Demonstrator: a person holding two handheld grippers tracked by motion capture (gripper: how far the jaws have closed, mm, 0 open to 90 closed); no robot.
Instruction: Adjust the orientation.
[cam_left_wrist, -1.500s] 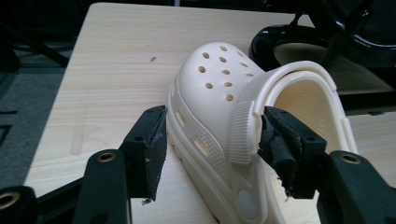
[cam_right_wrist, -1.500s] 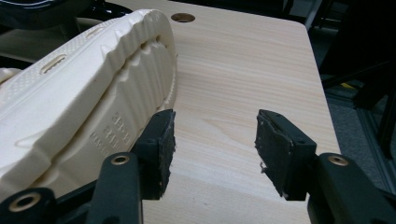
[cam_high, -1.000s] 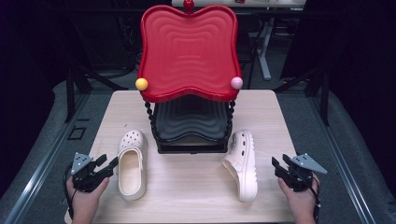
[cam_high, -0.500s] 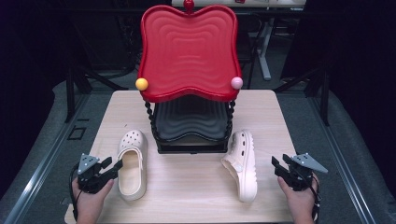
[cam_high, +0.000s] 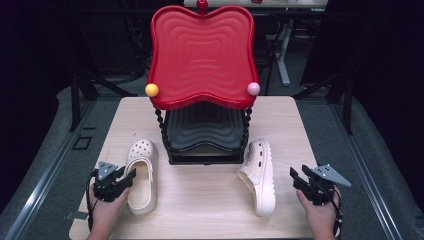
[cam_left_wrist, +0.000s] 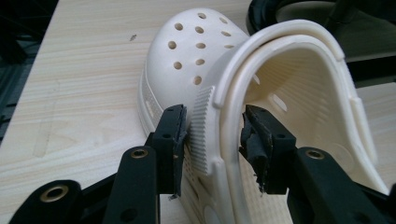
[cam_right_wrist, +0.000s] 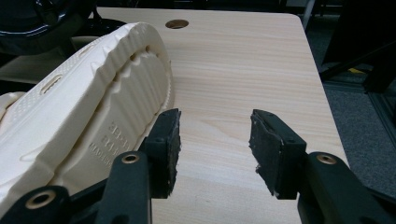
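Two cream clogs lie on the wooden table (cam_high: 210, 200). The left clog (cam_high: 141, 175) sits upright at lower left of the high view, toe pointing away from us, just left of the stand's base. Our left gripper (cam_high: 116, 181) straddles the outer side wall of this clog near the heel: in the left gripper view the left gripper (cam_left_wrist: 215, 135) has one jaw against the ribbed outside of the left clog (cam_left_wrist: 261, 93) and the other just inside the opening. The jaws have just been closing with the wall between them; the outer pad touches the ribs, the inner one sits at the rim, and we cannot tell that both press yet.

The right clog (cam_high: 259, 175) lies tipped on its side at lower right centre, sole facing right. Our right gripper (cam_high: 306, 181) rests near it, jaws apart with bare table between them; in the right gripper view the right gripper (cam_right_wrist: 214, 140) stands just beside the sole of the right clog (cam_right_wrist: 84, 121).

Behind both stands a two-tier stand: a black lower tray (cam_high: 205, 131) and a red scalloped upper tray (cam_high: 200, 55), with a yellow knob (cam_high: 151, 90) and a pink knob (cam_high: 253, 88) at its front corners.
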